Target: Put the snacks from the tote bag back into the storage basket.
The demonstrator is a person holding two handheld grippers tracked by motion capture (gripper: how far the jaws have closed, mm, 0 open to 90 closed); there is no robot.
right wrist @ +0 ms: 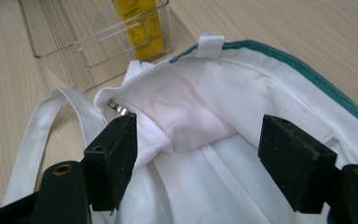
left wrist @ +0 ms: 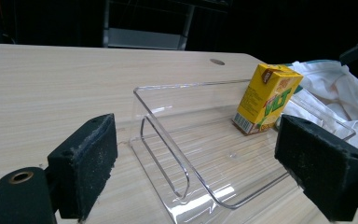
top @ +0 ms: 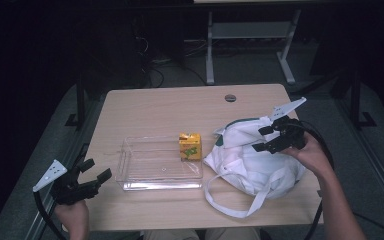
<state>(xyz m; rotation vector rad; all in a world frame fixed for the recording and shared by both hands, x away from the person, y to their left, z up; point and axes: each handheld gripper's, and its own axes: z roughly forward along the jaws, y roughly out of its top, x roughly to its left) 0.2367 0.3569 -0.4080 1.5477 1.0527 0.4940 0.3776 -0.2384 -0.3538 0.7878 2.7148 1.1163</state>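
A white cloth bag [top: 252, 160] with a green-trimmed opening is seen lying crumpled on the right part of the tabletop [top: 145, 107], its straps spilling toward the near edge. The right hand-held gripper [top: 266, 138] is held over the bag's upper side, pointing toward the bag's mouth. In the right gripper view its jaws are seen spread apart, with the bag's white fabric [right wrist: 200, 116] lying between and beneath them; the left pad [right wrist: 114, 154] sits at a fold of the cloth, but whether it touches cannot be told, and nothing is clamped. A small metal clip [right wrist: 117, 108] is visible at the bag's rim just beyond that pad.

A clear plastic tray [top: 130, 172] is placed just left of the bag, and a yellow drink carton [top: 190, 146] stands upright in its far right corner, near the bag's edge.

The left hand-held gripper [top: 94, 172] is held at the near left corner of the tabletop, well apart from the bag, jaws wide with nothing between them, aimed at the tray [left wrist: 177, 154] and carton [left wrist: 265, 100].
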